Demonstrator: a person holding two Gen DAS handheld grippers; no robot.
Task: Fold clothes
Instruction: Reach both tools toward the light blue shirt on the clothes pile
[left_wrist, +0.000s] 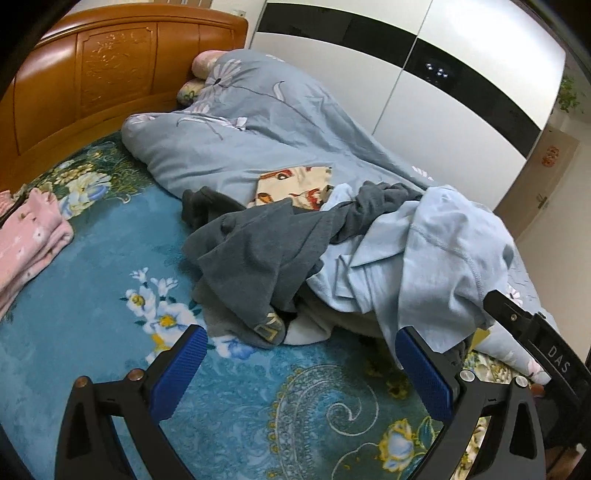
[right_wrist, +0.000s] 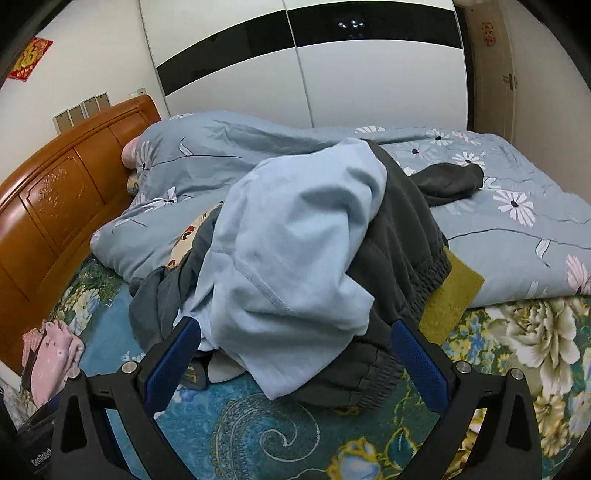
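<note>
Both pairs of jaws stand wide apart, gripping nothing: the left gripper (left_wrist: 299, 363) hovers over the teal floral blanket (left_wrist: 110, 258), the right gripper (right_wrist: 295, 354) reaches at the clothes heap. "DAS" is printed on the right gripper's body in the left wrist view. The heap, a crumpled light blue garment (right_wrist: 295, 236) draped over dark grey sweatpants (right_wrist: 399, 236) with a mustard cloth (right_wrist: 454, 291) beneath, lies mid-bed against the grey-blue daisy duvet (right_wrist: 498, 229). Folded pink clothes (left_wrist: 33, 236) sit near the wooden headboard (left_wrist: 92, 77).

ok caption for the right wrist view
Open right tongs face a light blue garment heaped on dark grey clothes.
</note>
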